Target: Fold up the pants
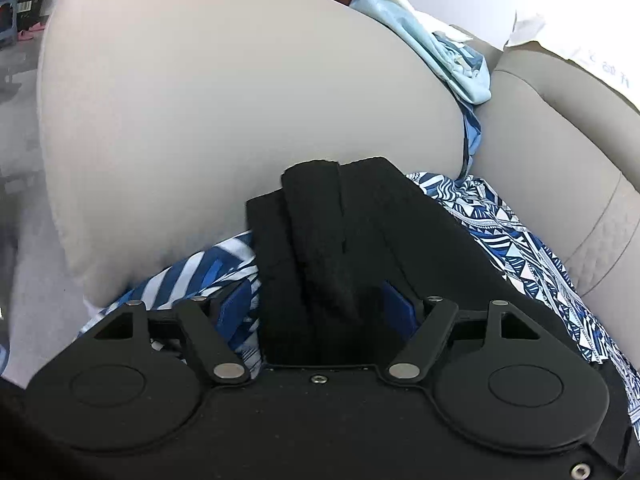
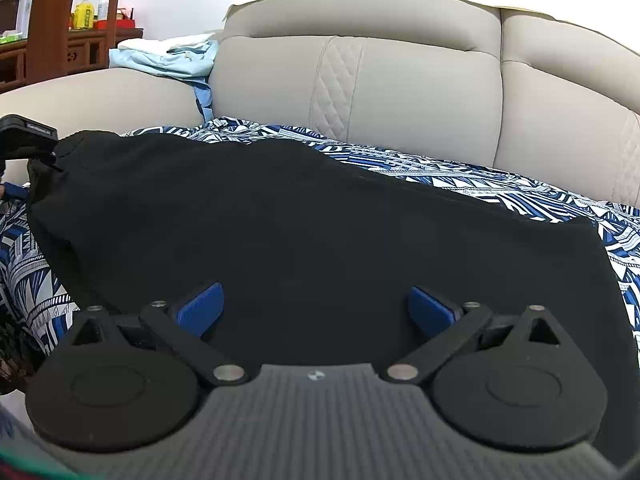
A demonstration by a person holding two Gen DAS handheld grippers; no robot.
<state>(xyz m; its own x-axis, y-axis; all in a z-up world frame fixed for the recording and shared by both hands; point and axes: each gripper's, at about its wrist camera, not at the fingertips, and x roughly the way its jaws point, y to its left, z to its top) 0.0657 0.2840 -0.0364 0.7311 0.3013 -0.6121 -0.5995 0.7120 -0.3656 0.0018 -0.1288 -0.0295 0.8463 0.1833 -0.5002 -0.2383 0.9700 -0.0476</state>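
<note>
The black pants (image 2: 300, 216) lie spread across a blue-and-white patterned cloth (image 2: 460, 176) on the sofa seat. My right gripper (image 2: 316, 308) hovers over their near edge, open wide, with its blue pads (image 2: 200, 308) far apart and gripping nothing. At the pants' left end, a stack of folded black layers (image 1: 320, 232) lies between the jaws of my left gripper (image 1: 320, 308). Its blue pads (image 1: 236, 304) stand beside the stack and do not visibly squeeze it. In the right wrist view the left gripper's body (image 2: 28, 136) shows at that same end.
The beige sofa armrest (image 1: 200, 100) bulges just beyond the left gripper. Light blue and white clothes (image 2: 172, 56) are piled on it. The sofa backrest (image 2: 400, 92) rises behind the pants. A wooden cabinet with bottles (image 2: 84, 12) stands far left.
</note>
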